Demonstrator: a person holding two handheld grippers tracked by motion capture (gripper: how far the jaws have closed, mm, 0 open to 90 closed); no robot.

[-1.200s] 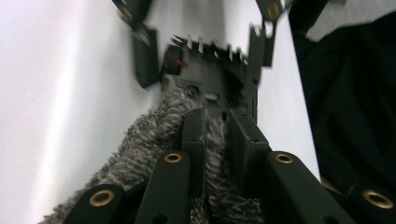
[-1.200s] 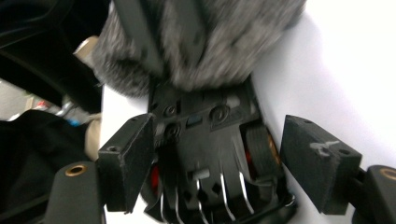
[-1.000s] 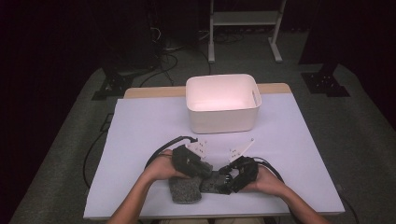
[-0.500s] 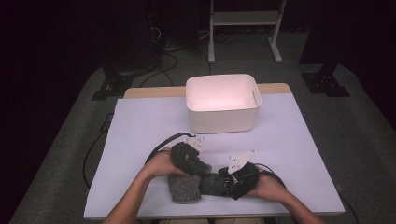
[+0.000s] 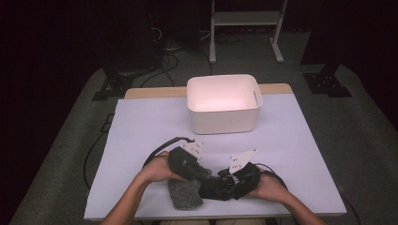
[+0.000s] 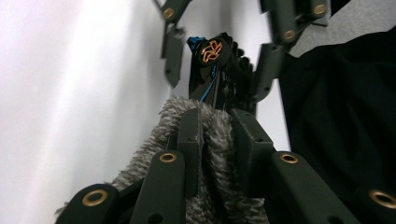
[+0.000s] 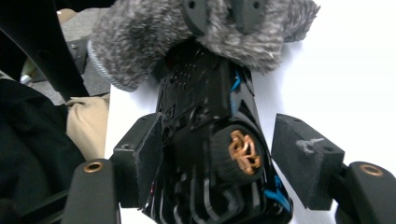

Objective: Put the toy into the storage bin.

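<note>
At the tabletop's (image 5: 141,140) near edge, the left hand-held gripper (image 6: 217,135) clamps the pouch (image 6: 205,154); the right hand-held gripper's (image 7: 219,163) jaws, closing around the toy (image 7: 210,121), aren't gripping yet.

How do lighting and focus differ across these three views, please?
High view: surroundings dark, white bin brightly lit, a little soft. Left gripper view: table washed out by glare, fuzzy grey cover sharp. Right gripper view: black device close, slightly blurred, table overexposed.
</note>
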